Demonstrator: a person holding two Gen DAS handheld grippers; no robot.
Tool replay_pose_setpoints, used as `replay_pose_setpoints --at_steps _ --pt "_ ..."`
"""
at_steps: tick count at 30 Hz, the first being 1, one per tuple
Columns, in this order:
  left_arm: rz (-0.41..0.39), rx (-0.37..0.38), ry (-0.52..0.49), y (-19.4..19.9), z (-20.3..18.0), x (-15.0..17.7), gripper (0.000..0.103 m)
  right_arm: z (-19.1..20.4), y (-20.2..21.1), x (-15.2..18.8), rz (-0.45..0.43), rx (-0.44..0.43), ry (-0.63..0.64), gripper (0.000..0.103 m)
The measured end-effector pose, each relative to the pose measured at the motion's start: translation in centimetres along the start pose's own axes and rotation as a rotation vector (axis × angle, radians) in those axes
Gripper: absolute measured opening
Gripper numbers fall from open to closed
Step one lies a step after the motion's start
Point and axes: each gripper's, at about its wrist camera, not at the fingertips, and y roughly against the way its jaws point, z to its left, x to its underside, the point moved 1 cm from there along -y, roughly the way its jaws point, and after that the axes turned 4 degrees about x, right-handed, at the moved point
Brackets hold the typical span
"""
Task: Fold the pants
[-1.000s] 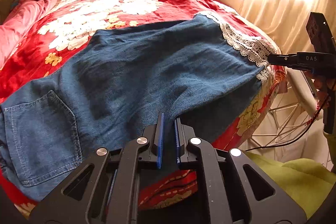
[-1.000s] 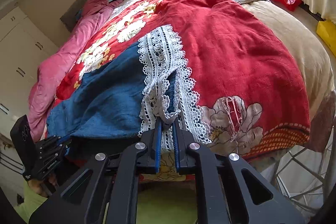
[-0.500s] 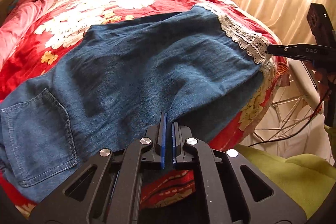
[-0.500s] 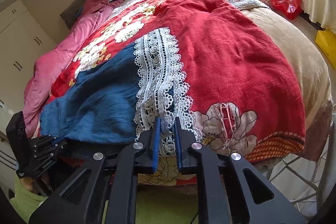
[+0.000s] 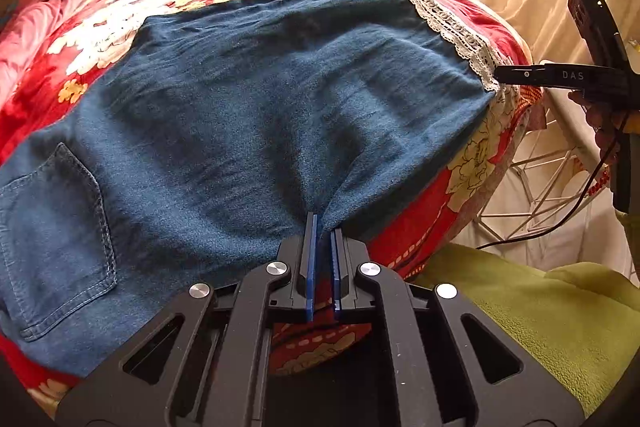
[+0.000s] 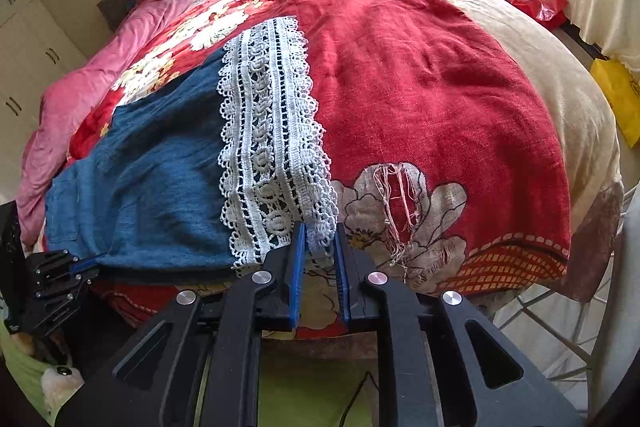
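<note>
We see the denim pants [image 5: 248,115] spread flat on the bed [image 6: 420,75]. Left tongs [image 5: 323,227] clenched on their near edge; right tongs [image 6: 320,243] parted around the lace hem [image 6: 268,131].

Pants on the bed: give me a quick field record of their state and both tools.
garment: blue denim pants, spread flat across red floral bedspread
hem: white lace trim
back pocket: visible, facing up
left tool: shut on near edge of pants
right tool: jaws slightly apart around lace hem
fold: not yet made
</note>
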Motion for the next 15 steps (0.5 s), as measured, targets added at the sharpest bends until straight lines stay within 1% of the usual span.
replay_pose_setpoints --at_steps 1,2,5,7,8,9,10,13,15 --pt "-0.001 0.001 0.000 0.1 0.0 0.0 0.002 -0.1 0.3 -0.1 -0.001 0.009 -0.001 0.021" --pt "-0.002 0.004 -0.001 0.1 0.0 0.0 0.002 -0.1 0.9 -0.2 -0.013 0.006 -0.002 0.024" --pt "-0.001 0.020 -0.010 0.3 -0.3 0.0 0.009 0.1 3.2 -1.0 -0.092 0.010 0.017 0.024" --pt "-0.005 0.039 -0.013 0.6 -0.6 0.1 0.022 1.2 4.4 -1.3 -0.129 -0.004 0.060 0.024" --pt "-0.008 0.046 -0.011 0.9 -0.6 0.2 0.024 2.1 4.7 -1.4 -0.137 -0.024 0.087 0.030" --pt "-0.008 0.054 -0.010 1.2 -0.6 0.3 0.027 3.1 4.8 -1.3 -0.138 -0.049 0.121 0.034" --pt "-0.016 0.055 -0.007 1.7 -0.5 0.4 0.030 4.4 4.6 -1.1 -0.133 -0.076 0.170 0.040" --pt "-0.053 0.046 0.039 3.5 0.6 0.9 0.036 8.0 2.9 -0.5 -0.108 -0.100 0.296 0.040" --pt "-0.085 0.017 0.099 5.2 2.4 1.4 0.040 9.5 1.2 0.1 -0.080 -0.095 0.348 0.040"
